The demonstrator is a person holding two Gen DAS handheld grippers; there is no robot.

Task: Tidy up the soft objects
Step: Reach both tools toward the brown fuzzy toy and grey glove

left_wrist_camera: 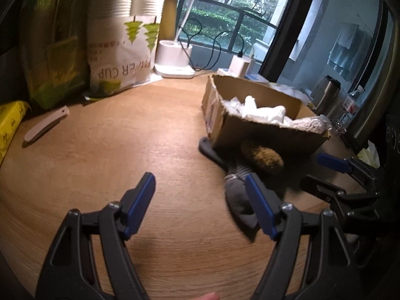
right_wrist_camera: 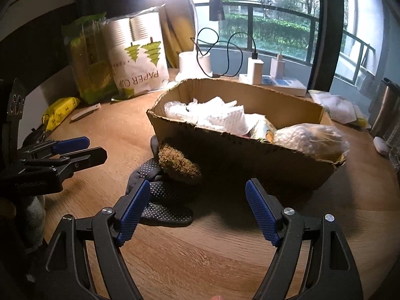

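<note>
A dark dotted glove (right_wrist_camera: 162,200) with a brown fuzzy cuff (right_wrist_camera: 178,163) lies on the wooden table against the near wall of a cardboard box (right_wrist_camera: 250,157). It also shows in the left wrist view (left_wrist_camera: 240,200), with the cuff (left_wrist_camera: 265,158) beside the box (left_wrist_camera: 265,137). The box holds white soft packing and a bagged white knit item (right_wrist_camera: 310,137). My left gripper (left_wrist_camera: 201,192) is open and empty, left of the glove. My right gripper (right_wrist_camera: 197,200) is open and empty, just in front of the glove and box.
Paper cup bags (right_wrist_camera: 140,62) and green bags stand at the back left. A white lamp base (right_wrist_camera: 193,62), chargers with cables (right_wrist_camera: 255,70) and a steel flask (right_wrist_camera: 385,107) line the back. A yellow pack (right_wrist_camera: 60,111) and a white strip (right_wrist_camera: 85,112) lie at the left.
</note>
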